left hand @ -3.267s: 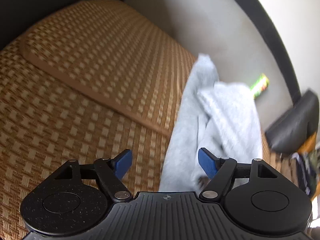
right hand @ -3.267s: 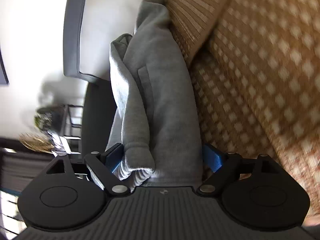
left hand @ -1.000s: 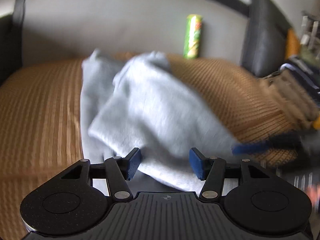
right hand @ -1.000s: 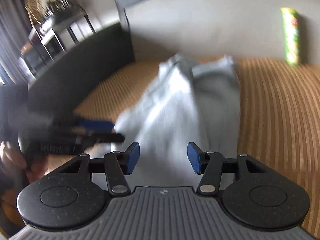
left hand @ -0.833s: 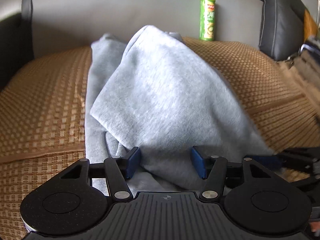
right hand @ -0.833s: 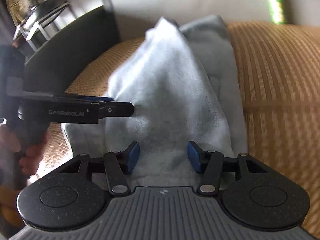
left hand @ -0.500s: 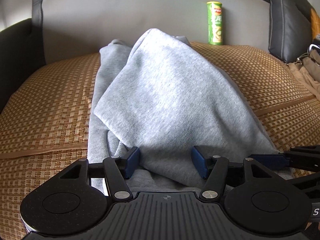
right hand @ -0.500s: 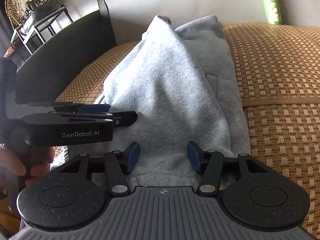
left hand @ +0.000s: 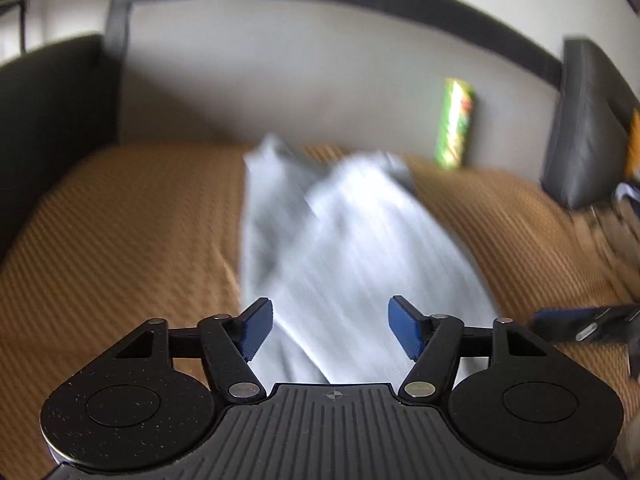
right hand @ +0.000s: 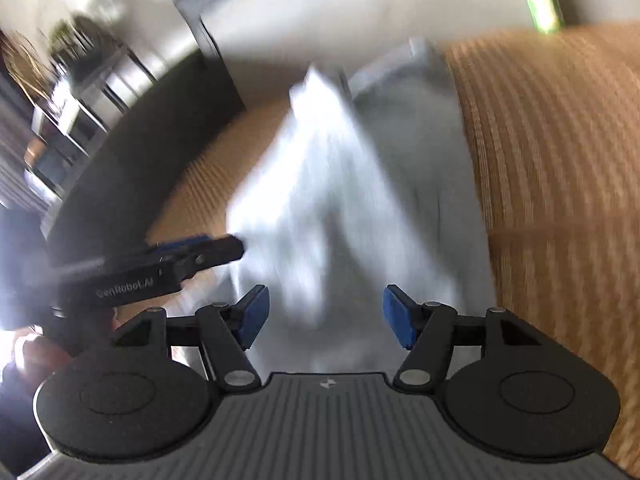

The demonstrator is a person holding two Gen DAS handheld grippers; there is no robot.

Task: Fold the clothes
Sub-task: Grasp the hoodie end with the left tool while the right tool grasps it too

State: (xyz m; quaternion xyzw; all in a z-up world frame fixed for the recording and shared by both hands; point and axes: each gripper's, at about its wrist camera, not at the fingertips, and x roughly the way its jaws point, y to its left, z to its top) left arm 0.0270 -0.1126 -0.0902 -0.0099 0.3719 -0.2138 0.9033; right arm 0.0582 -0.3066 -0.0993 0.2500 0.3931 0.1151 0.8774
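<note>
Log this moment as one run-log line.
task: fold clothes | left gripper: open, empty | right gripper: open, empty | grey sweatshirt: lying on woven sofa mat | green can: against backrest | frames blurred

We see a sofa whose seat is covered by a woven brown mat (left hand: 120,216), with a grey backrest (left hand: 280,92) behind it. On the mat lies a crumpled light-grey garment (left hand: 352,248), running from the near edge towards the backrest. A green can (left hand: 456,124) stands upright on the mat against the backrest, apart from the garment.
</note>
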